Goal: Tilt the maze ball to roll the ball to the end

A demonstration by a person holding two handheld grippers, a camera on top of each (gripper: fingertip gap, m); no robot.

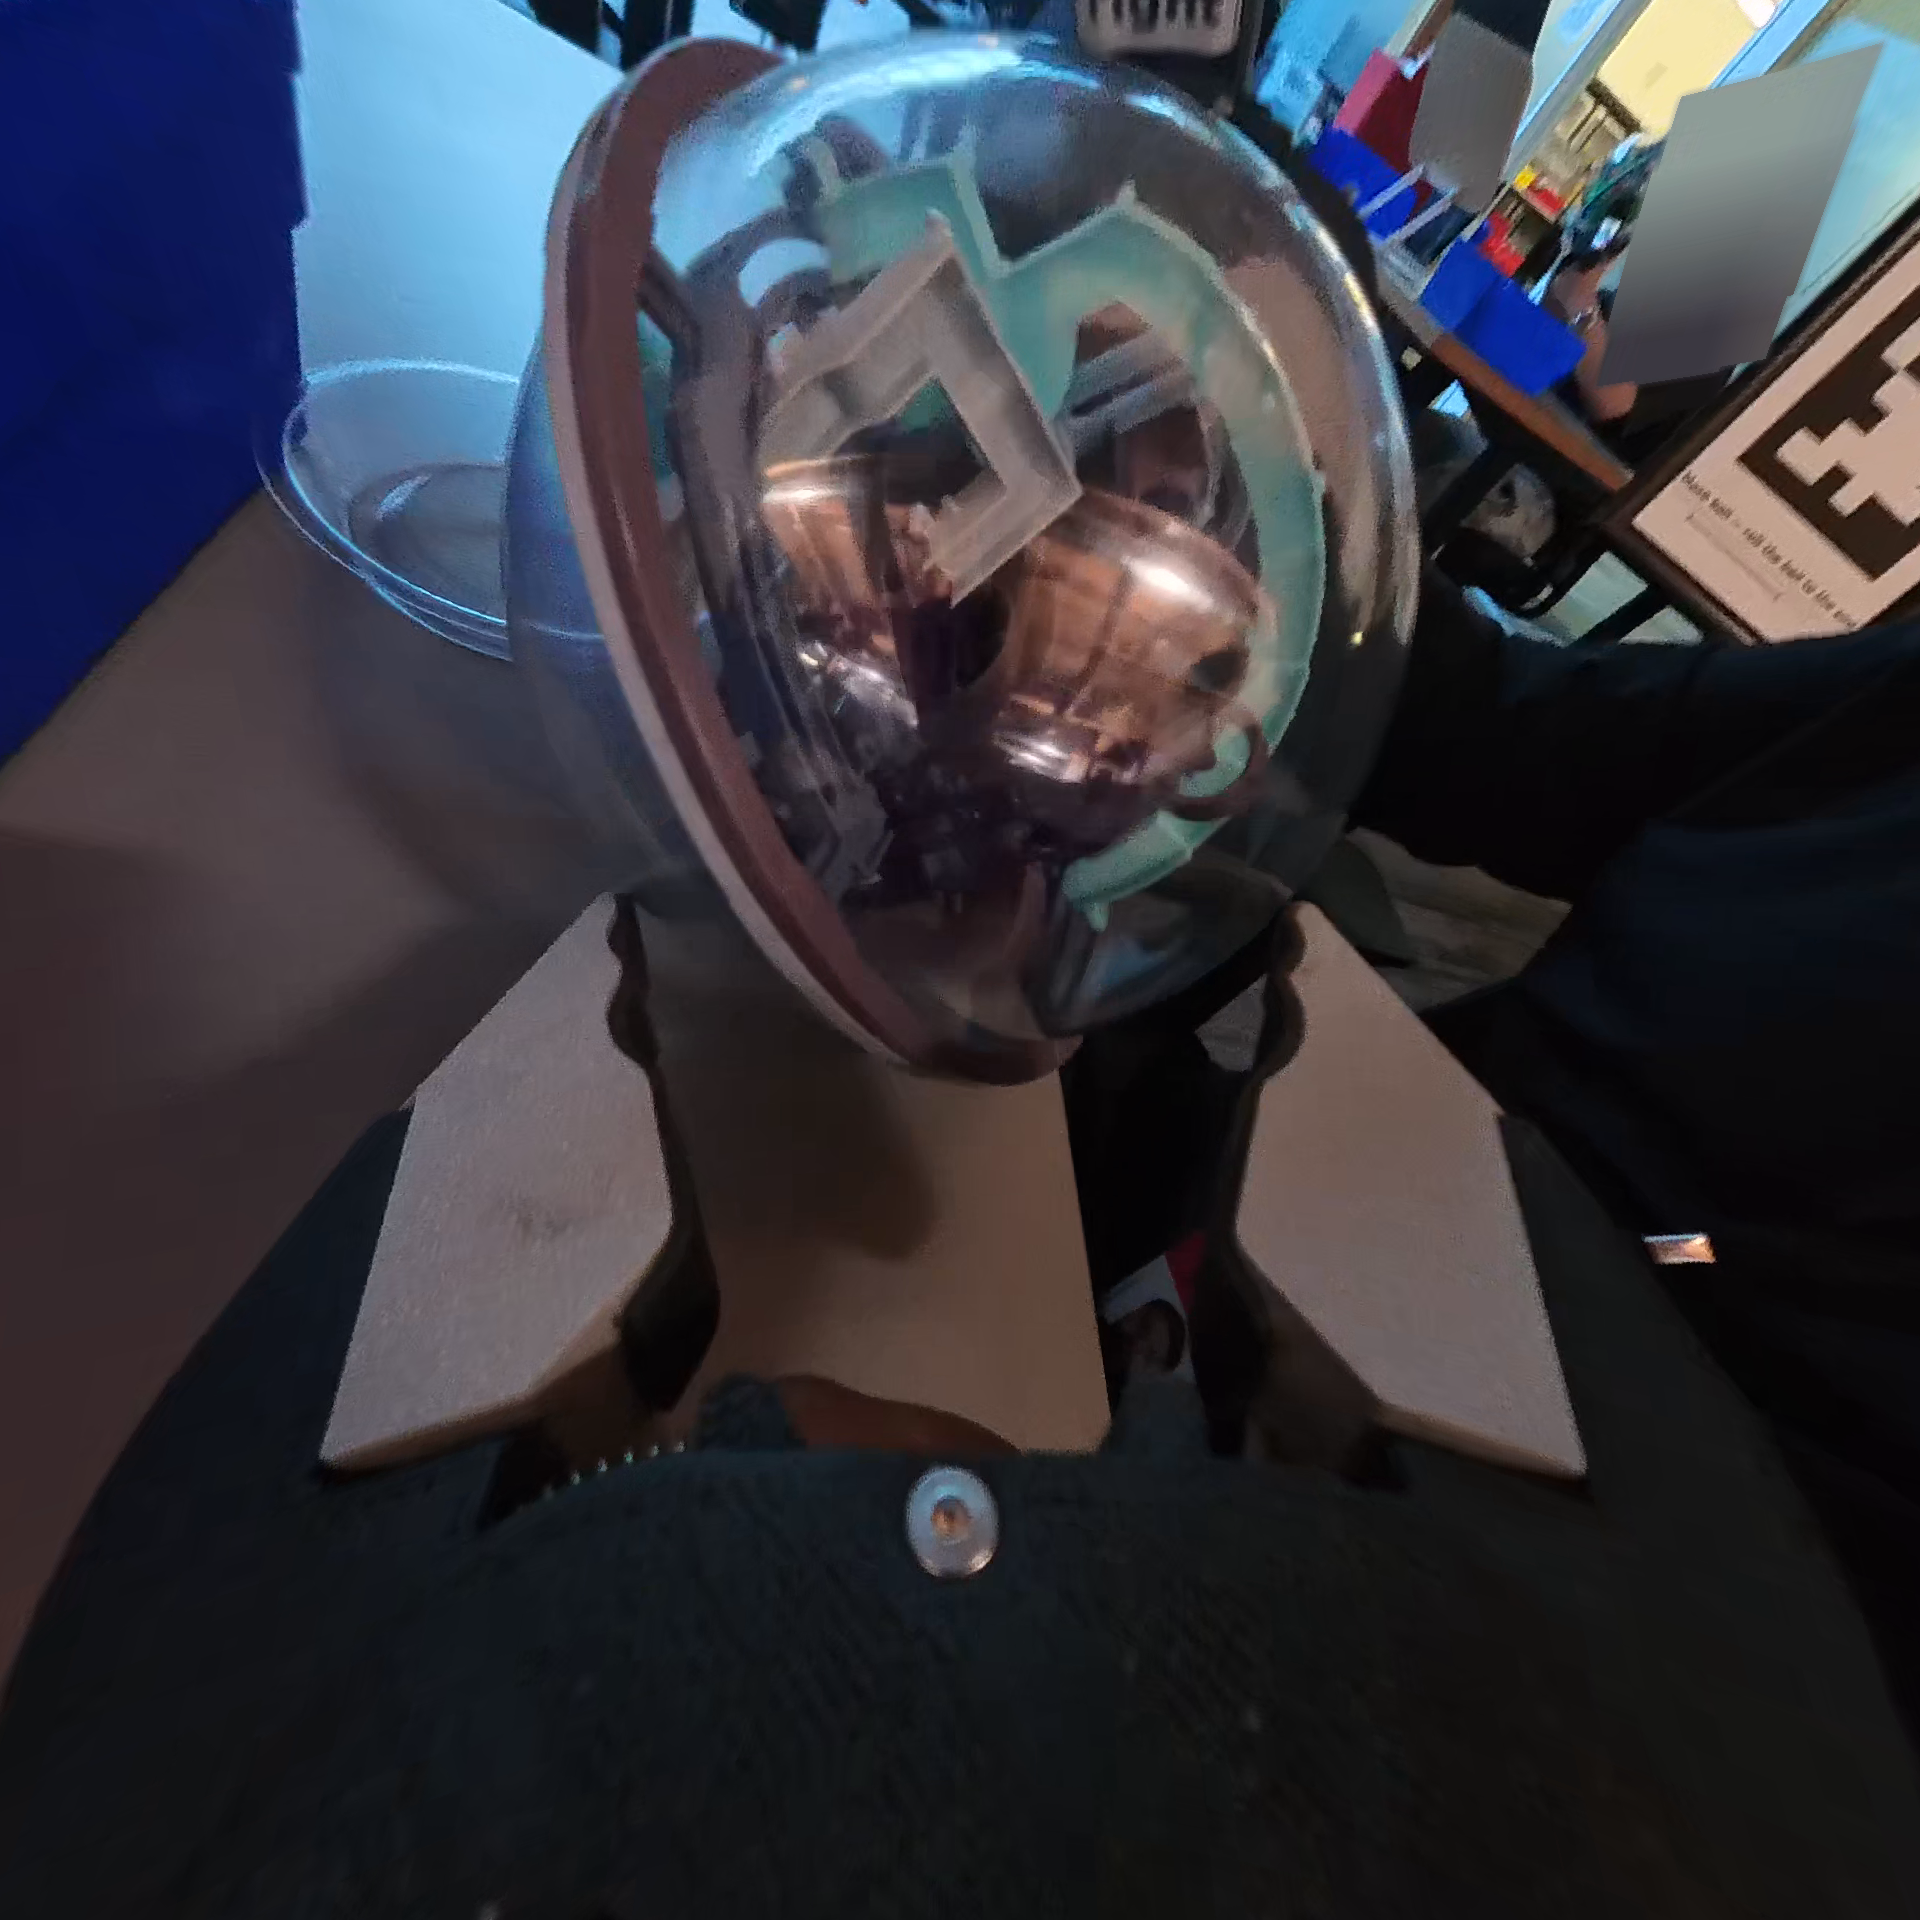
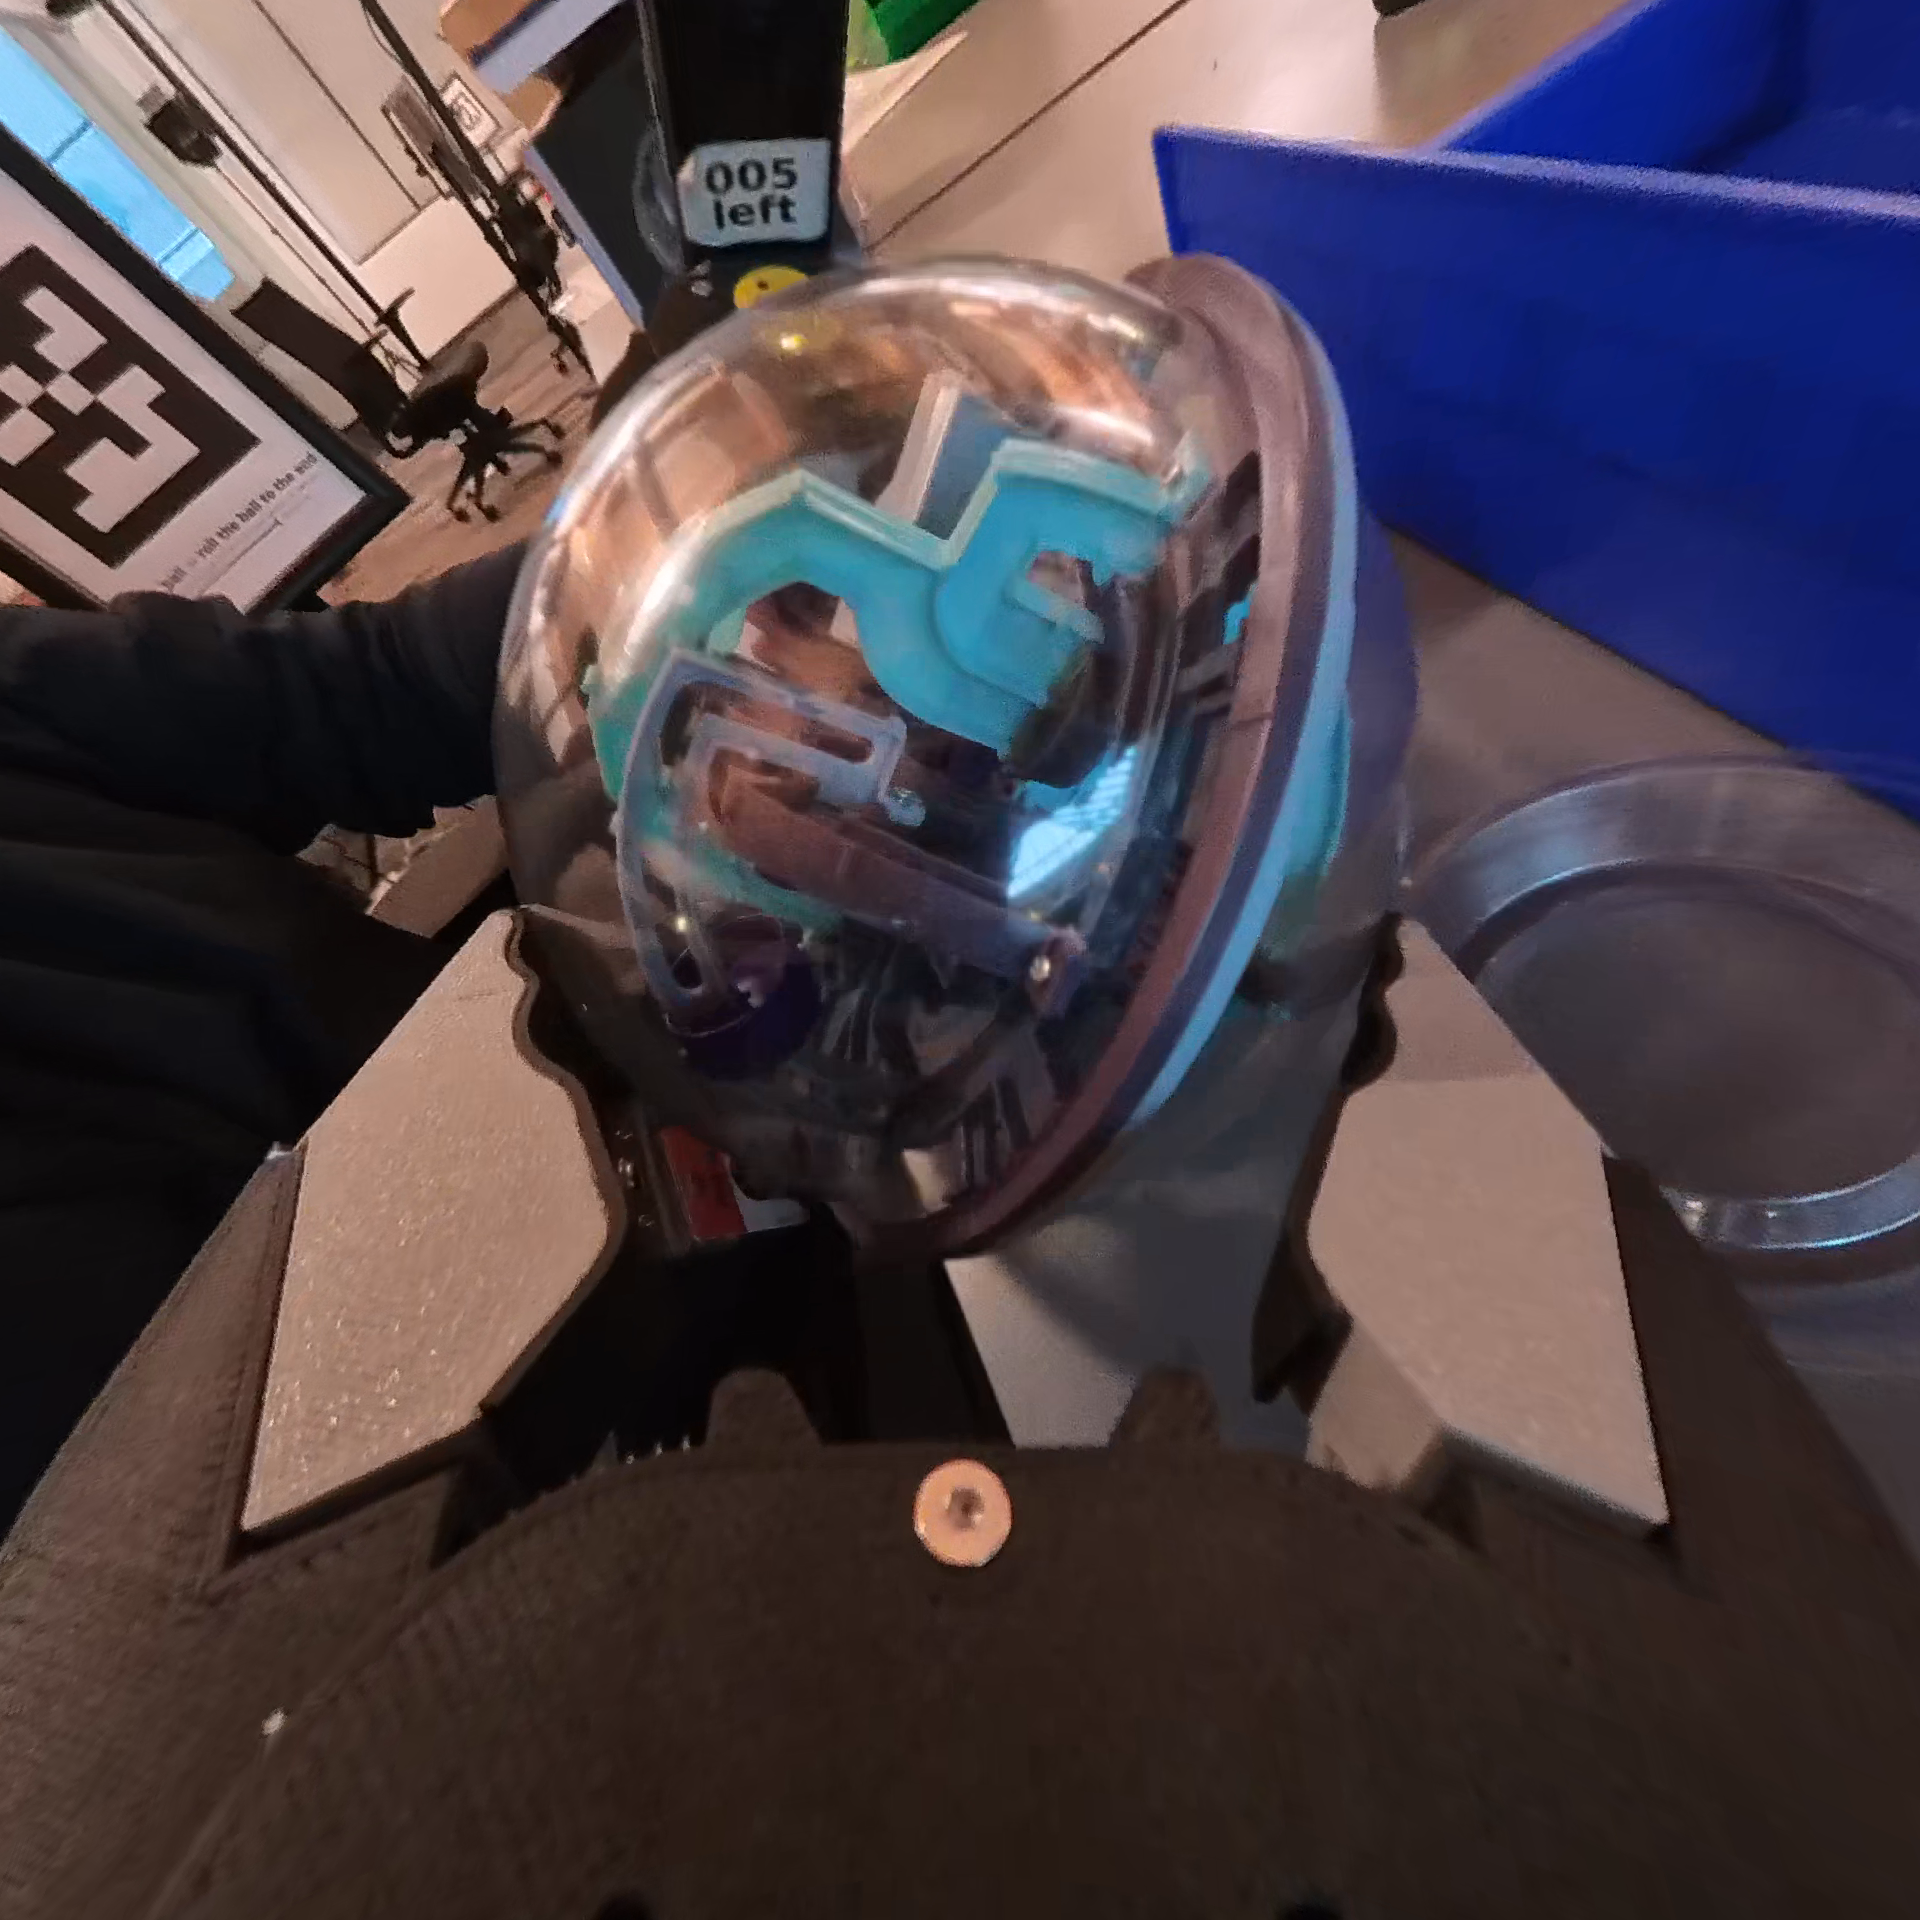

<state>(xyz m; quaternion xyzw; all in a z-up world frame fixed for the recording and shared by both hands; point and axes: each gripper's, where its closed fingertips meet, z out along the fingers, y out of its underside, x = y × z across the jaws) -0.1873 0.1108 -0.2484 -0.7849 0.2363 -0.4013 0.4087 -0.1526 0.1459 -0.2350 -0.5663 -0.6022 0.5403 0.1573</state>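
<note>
The maze ball is a clear sphere with teal and grey tracks inside and a dark red-brown ring around its middle. It is held up off the table between both grippers, which face each other. My left gripper presses its two pads on the ball's lower sides. My right gripper does the same from the opposite side of the maze ball. The ring is tilted steeply in both views. A small shiny bead sits at the end of a grey track. The views are blurred.
A clear round stand lies on the table beside the ball; it also shows in the right wrist view. A blue bin stands behind it. A framed black-and-white marker board and a person's dark sleeve are on the other side.
</note>
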